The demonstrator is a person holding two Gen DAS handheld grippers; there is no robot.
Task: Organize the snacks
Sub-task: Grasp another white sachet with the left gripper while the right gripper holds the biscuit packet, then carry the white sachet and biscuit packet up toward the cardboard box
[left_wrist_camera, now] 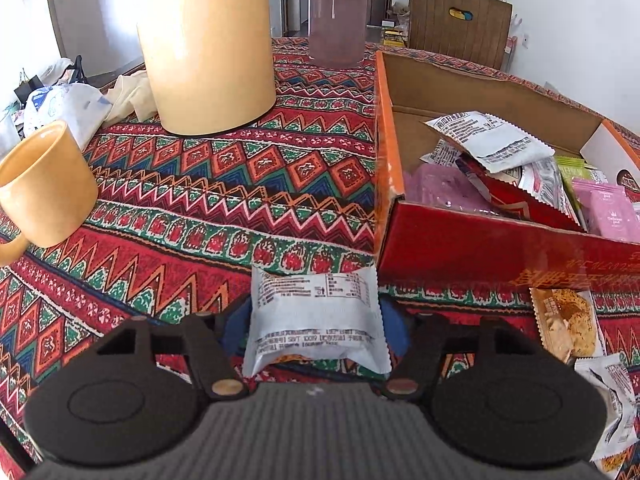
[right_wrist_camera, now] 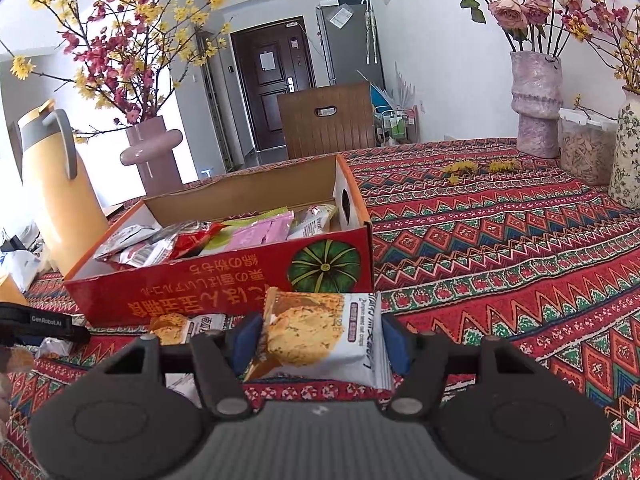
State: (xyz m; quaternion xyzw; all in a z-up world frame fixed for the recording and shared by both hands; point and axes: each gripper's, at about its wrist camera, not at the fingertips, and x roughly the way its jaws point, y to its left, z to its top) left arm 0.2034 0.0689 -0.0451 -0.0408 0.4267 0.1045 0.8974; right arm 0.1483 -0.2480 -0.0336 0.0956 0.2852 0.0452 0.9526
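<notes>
**Two snack packets in grip, red carton on patterned bench**

Left hand-held gripper [left_wrist_camera: 316, 322]: blue pads closed against both sides of a white snack packet [left_wrist_camera: 316, 316], printed back uppermost, small text not legible. The packet hangs just above the bench cloth [left_wrist_camera: 224, 184], in front of the near-left corner of the red carton [left_wrist_camera: 460, 240].

Right hand-held gripper [right_wrist_camera: 320, 338]: pads pressed on a cookie packet [right_wrist_camera: 316, 336] showing a biscuit picture and a white panel with a purple label; the English line is too small to read. It sits just before the carton's front wall [right_wrist_camera: 224, 280].

Carton: open-topped, orange-edged, gold Asian lettering seen inverted, a green pumpkin picture [right_wrist_camera: 325, 266]. It holds mixed pink, green, red and white packets [right_wrist_camera: 224, 236].

Loose on the cloth: more biscuit packets [left_wrist_camera: 566, 326] near the carton. The other tool's arm reads "GenRobot.AI" [right_wrist_camera: 46, 320].

Bench: red zigzag-patterned cloth carrying a yellow mug [left_wrist_camera: 44, 188], yellow flask [right_wrist_camera: 60, 188], mauve vase [right_wrist_camera: 150, 152], and flower vases [right_wrist_camera: 536, 104].

Room: dark door [right_wrist_camera: 276, 92], wooden chair [right_wrist_camera: 328, 120], white walls.
</notes>
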